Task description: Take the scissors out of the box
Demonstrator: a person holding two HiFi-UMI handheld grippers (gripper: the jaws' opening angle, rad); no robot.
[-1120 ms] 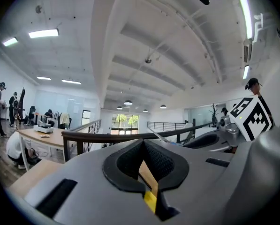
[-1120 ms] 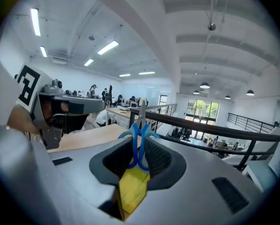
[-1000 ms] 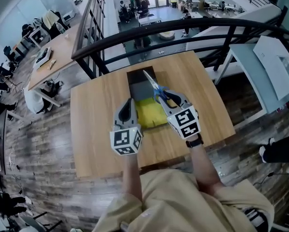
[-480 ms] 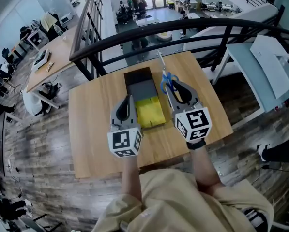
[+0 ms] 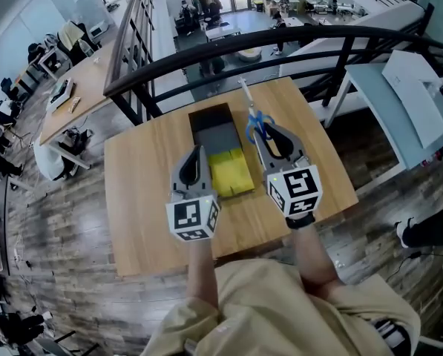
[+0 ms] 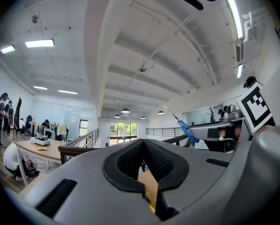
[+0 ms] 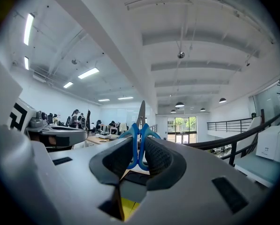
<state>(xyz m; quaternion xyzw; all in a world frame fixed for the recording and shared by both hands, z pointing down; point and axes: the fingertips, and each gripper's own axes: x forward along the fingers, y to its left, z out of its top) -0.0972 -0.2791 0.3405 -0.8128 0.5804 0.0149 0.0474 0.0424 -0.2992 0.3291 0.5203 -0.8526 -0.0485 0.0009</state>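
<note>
Blue-handled scissors (image 5: 255, 124) are clamped by their handles in my right gripper (image 5: 268, 130), lifted to the right of the box, the blade (image 5: 244, 87) pointing at the table's far edge. In the right gripper view the handles (image 7: 139, 142) stand upright between the pads of that gripper (image 7: 140, 138). The long dark box (image 5: 210, 115) lies open on the wooden table (image 5: 143, 199), its inside grey, then yellow (image 5: 231, 173) at the near end. My left gripper (image 5: 199, 153) hovers at the box's near left edge, shut and empty (image 6: 142, 142); from there the scissors (image 6: 186, 129) show at right.
A black railing (image 5: 206, 50) runs just behind the table's far edge, with a drop to a lower office floor beyond it. Another pale table (image 5: 407, 102) stands at the right. The person's legs are under the table's near edge.
The right gripper has lifted the scissors and swung them from over the box to its right, the blade now pointing straight away. The left gripper has risen slightly.
</note>
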